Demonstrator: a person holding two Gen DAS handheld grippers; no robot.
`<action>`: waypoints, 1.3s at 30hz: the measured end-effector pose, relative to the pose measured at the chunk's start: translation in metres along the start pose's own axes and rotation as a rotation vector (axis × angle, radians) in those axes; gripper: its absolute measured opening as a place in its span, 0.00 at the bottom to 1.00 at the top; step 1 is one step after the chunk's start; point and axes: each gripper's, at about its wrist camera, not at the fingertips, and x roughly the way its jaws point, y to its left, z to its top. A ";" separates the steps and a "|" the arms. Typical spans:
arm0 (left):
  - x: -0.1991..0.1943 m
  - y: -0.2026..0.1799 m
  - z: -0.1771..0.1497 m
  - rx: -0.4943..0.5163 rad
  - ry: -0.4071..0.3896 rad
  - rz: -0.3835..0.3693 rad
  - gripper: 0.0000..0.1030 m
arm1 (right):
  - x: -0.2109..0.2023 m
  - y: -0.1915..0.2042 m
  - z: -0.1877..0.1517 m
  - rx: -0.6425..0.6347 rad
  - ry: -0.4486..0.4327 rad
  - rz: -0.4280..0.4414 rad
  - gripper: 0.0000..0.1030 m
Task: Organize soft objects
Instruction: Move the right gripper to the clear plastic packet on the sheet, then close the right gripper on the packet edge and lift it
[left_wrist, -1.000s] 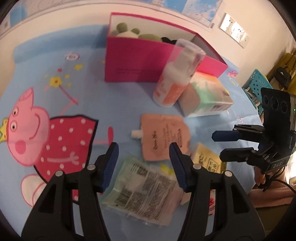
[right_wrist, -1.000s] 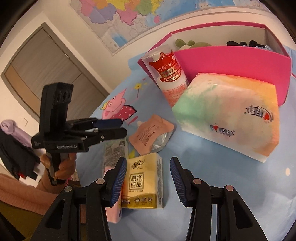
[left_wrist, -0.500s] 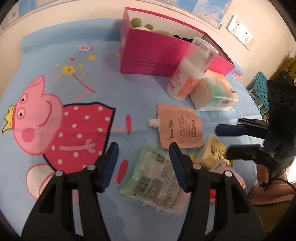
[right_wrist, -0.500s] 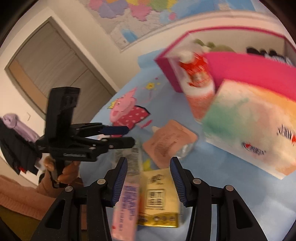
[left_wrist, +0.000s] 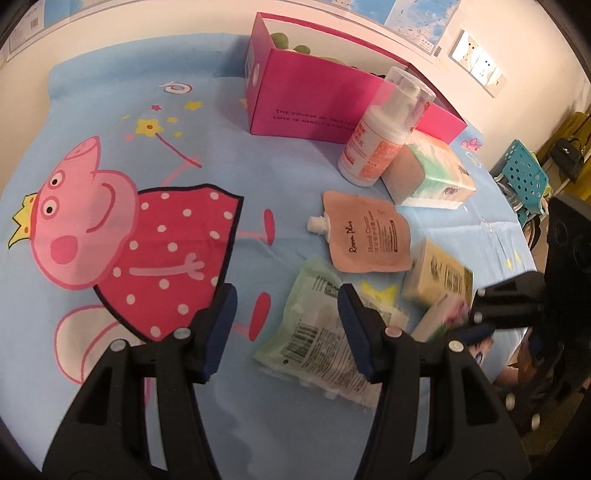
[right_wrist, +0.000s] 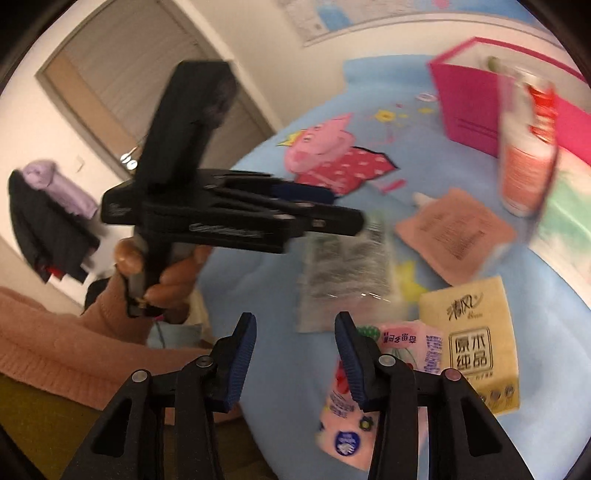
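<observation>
Left wrist view first: the left gripper (left_wrist: 284, 328) is held over the blue cartoon-pig sheet (left_wrist: 110, 122) with its jaws parted and nothing pinched between them, the right-hand pad just overlapping the green wipes pack (left_wrist: 317, 332) that's lying flat below. Beyond that pack a peach spout pouch (left_wrist: 369, 232) is laid flat, and near it, further back, a pump bottle (left_wrist: 380, 144) is stood upright right beside a pastel tissue pack (left_wrist: 432, 177). Behind those the pink box (left_wrist: 314, 110) is parked with its top open, some green plush stuff poking out. A yellow tissue pack (left_wrist: 439, 277) is set near the sheet's right edge, with a pink pocket-tissue pack (left_wrist: 443, 314) just beside it, kinda blurry. Over in the right wrist view, the right gripper (right_wrist: 295, 354) is seen with its jaws apart too, though they've just been closing a bit; only bare sheet is seen between them, and the pink pocket-tissue pack (right_wrist: 369, 387) is sitting just off to the side, partly behind the right-hand finger. The yellow tissue pack (right_wrist: 476, 343) is right next to that.
</observation>
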 end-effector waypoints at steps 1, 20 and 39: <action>0.000 -0.001 -0.001 0.003 0.002 -0.006 0.57 | -0.001 -0.002 -0.001 0.000 0.000 -0.025 0.40; 0.000 -0.009 -0.011 0.087 0.039 -0.013 0.52 | 0.016 -0.010 -0.008 0.096 0.068 -0.100 0.41; -0.006 -0.006 -0.023 0.036 0.090 -0.191 0.42 | 0.006 -0.053 0.003 0.321 -0.150 -0.139 0.42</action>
